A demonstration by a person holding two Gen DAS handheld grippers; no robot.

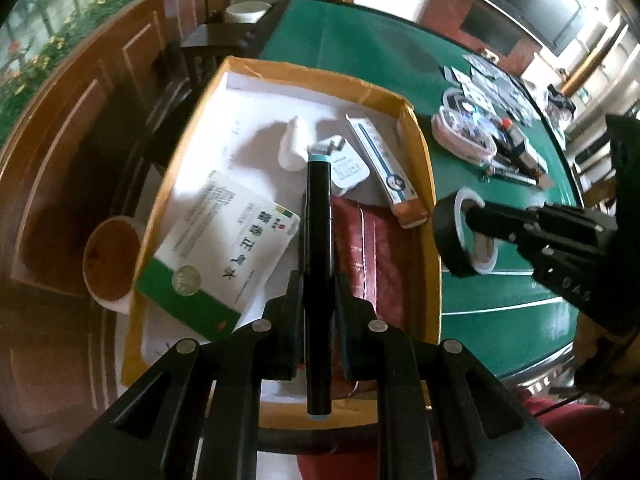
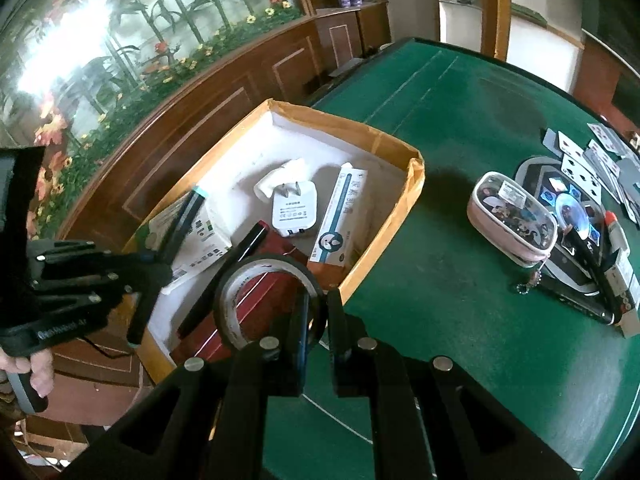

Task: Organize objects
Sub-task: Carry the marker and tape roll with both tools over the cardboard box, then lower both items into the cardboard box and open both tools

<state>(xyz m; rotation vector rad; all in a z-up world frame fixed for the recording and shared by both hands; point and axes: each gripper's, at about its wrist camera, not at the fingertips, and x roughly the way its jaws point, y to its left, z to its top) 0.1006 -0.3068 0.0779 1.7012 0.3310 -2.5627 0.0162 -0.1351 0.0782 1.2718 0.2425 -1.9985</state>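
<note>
Fingers [image 1: 318, 304] clamping black marker [image 1: 318, 216], cardboard box [image 1: 418, 148], green felt table [image 2: 460, 128], wood-panelled wall [image 2: 224, 92]

Daylight from the window [image 2: 132, 28] upper left, blown out to white glare in the right wrist view. Second glare patch upper right in the left wrist view. White lining of the cardboard box [image 1: 256, 128] overexposed, print there washed out. Soft shadows fall across the box floor and on the green counter [image 2: 460, 128]. Wood panelling [image 1: 72, 168] dim, warm orange cast at left edge. Strong fisheye bending, black corner vignette. Mild motion blur on far clutter; near black claw parts underexposed, detail lost.
</note>
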